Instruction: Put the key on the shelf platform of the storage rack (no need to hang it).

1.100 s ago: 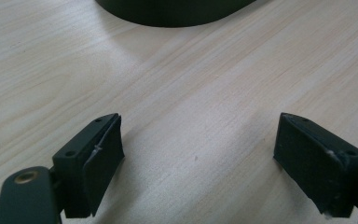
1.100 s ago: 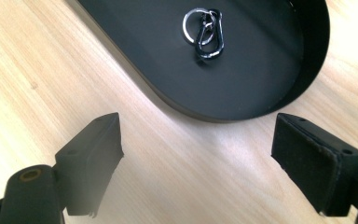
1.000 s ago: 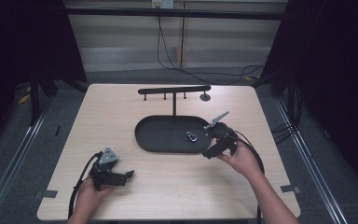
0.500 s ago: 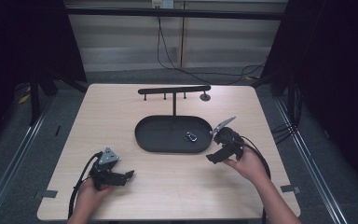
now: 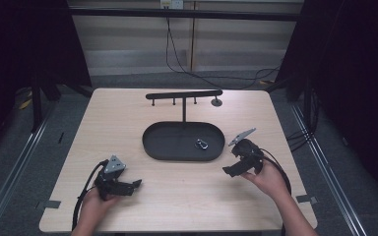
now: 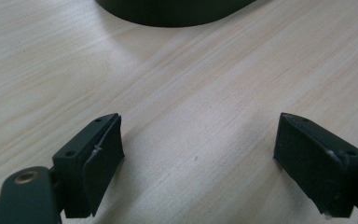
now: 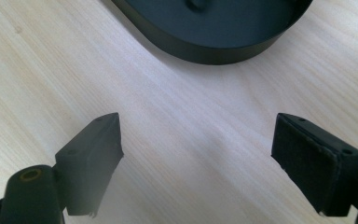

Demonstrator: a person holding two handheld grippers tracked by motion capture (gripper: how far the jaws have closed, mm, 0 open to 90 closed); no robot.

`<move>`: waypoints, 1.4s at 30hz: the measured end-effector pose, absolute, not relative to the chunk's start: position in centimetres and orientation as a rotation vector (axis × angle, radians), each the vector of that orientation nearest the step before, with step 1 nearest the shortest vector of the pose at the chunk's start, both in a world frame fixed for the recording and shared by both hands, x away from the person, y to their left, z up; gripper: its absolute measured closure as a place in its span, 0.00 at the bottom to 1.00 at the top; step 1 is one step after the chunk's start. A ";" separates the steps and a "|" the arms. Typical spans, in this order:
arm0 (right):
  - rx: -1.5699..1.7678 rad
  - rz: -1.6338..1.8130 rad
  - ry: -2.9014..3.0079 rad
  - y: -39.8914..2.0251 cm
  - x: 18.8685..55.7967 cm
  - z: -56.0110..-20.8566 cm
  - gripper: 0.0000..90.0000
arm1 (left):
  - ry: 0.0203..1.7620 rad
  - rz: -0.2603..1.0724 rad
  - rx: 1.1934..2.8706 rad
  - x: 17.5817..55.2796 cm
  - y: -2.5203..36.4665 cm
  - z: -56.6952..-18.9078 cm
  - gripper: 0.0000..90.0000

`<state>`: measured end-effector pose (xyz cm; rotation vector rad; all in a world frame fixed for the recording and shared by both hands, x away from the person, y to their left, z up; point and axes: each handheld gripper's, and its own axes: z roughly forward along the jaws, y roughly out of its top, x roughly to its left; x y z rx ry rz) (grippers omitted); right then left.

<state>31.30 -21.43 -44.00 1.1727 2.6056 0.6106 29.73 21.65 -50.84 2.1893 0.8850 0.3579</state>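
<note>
Left gripper [image 5: 137, 184]: low over the table's near left, jaws spread wide with bare wood between them.
Right gripper [image 5: 228, 171]: just off the tray's near right end, jaws spread apart and holding nothing.
Tray [image 5: 153, 147]: black oval, mid-table; the left gripper view cuts it to a sliver of rim.
Small metal piece [image 5: 202, 144]: lies in the tray's right half (too small to identify; possibly a clip).
Rack [image 5: 183, 94]: black T-shaped bar rising from the tray's far side, with pegs hanging under it.
</note>
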 end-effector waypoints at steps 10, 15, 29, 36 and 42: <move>1.199 0.609 2.600 -22.6 30.6 -44.7 0.17 | 0.885 0.359 2.189 29.7 21.6 -50.8 0.17; 1.200 0.601 2.598 -23.2 30.2 -45.1 0.17 | 0.887 0.360 2.187 29.7 21.6 -50.9 0.17; 1.244 0.599 2.584 -25.1 28.8 -47.3 0.17 | 0.886 0.358 2.189 29.7 21.6 -50.8 0.17; 1.260 0.618 2.566 -25.9 28.3 -48.2 0.17 | 0.886 0.358 2.189 29.7 21.6 -50.8 0.17; 1.281 0.630 2.557 -26.4 28.0 -48.7 0.17 | 0.887 0.359 2.188 29.7 21.6 -50.8 0.17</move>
